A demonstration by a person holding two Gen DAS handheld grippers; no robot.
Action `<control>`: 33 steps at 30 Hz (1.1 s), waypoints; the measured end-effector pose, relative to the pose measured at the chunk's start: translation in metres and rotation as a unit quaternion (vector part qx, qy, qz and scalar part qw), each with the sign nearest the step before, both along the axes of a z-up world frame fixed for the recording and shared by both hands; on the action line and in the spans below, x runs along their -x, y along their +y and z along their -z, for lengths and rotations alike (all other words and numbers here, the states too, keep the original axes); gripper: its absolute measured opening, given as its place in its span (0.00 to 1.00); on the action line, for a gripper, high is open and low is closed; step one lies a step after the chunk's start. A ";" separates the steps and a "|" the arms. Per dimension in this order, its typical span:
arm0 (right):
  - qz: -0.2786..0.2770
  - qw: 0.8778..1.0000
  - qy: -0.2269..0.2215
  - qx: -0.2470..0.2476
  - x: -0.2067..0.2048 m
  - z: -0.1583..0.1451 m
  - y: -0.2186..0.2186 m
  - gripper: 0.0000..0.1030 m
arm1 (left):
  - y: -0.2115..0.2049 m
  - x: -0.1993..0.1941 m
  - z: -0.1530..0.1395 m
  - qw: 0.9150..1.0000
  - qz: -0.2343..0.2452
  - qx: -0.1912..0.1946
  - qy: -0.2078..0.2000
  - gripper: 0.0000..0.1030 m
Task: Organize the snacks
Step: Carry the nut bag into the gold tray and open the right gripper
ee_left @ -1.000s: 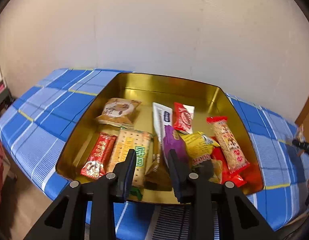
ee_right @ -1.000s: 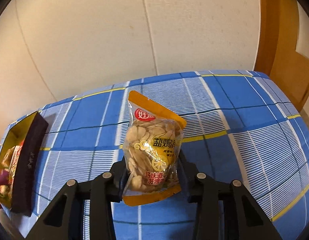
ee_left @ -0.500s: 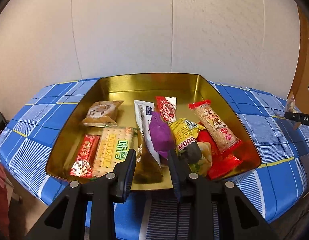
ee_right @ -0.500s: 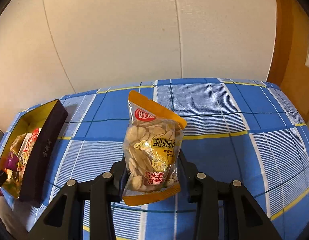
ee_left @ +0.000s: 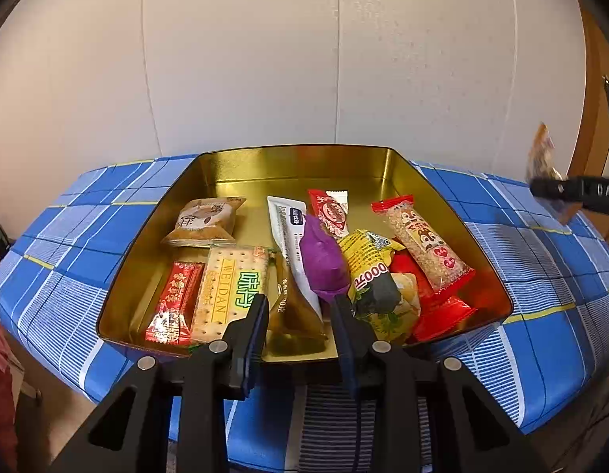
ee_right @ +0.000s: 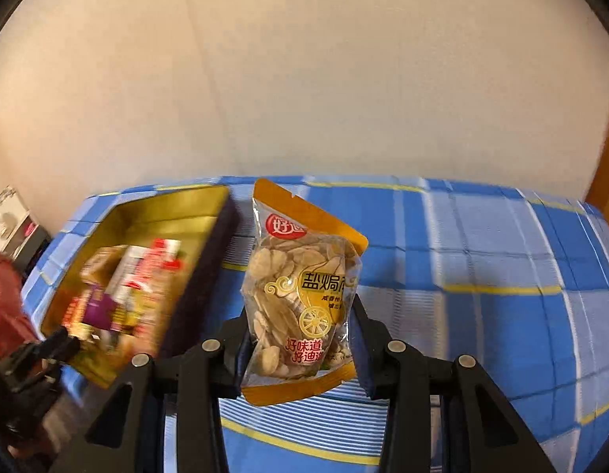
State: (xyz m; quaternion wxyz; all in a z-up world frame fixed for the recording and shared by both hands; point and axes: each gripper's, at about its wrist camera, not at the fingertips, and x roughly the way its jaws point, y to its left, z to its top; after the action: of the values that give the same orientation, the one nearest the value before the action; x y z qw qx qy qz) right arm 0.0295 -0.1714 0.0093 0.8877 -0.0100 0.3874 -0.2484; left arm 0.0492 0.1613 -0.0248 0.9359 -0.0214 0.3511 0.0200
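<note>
the right gripper (ee_right: 300,339) has its jaws pinching the low part of a see-through orange bag of pale flat chips (ee_right: 300,295), held up over the blue checked table (ee_right: 482,276). the shiny gold tin box (ee_right: 170,216) full of snacks sits at ten o'clock from it. the bag looks light, soft and slippery, and the chips could crack, so a gentle hold near the edge seems best. the left gripper (ee_left: 300,315) has its jaws partly spread, holding nothing, at the tin's near rim.

Both grippers, left (ee_left: 298,317) and right (ee_right: 300,339), are built of black plastic, with silver screws set behind the jaws.
</note>
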 end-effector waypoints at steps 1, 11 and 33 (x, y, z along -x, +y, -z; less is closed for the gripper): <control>-0.009 1.000 0.000 0.002 -0.006 -0.001 0.008 0.41 | 0.001 0.001 0.000 1.000 0.000 0.002 -0.001 0.32; -0.087 0.996 0.030 -0.004 -0.073 0.017 0.081 0.41 | 0.013 0.004 0.002 1.000 -0.006 0.016 -0.003 0.32; -0.071 0.989 0.129 -0.009 -0.141 0.091 0.090 0.41 | 0.016 0.007 0.002 1.000 0.002 0.024 -0.004 0.32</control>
State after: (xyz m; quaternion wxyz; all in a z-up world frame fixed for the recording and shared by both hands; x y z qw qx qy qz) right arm 0.1707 -0.0813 -0.0820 0.8458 -0.0615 0.4993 -0.1774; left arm 0.0426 0.1769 -0.0269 0.9366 -0.0432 0.3477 0.0100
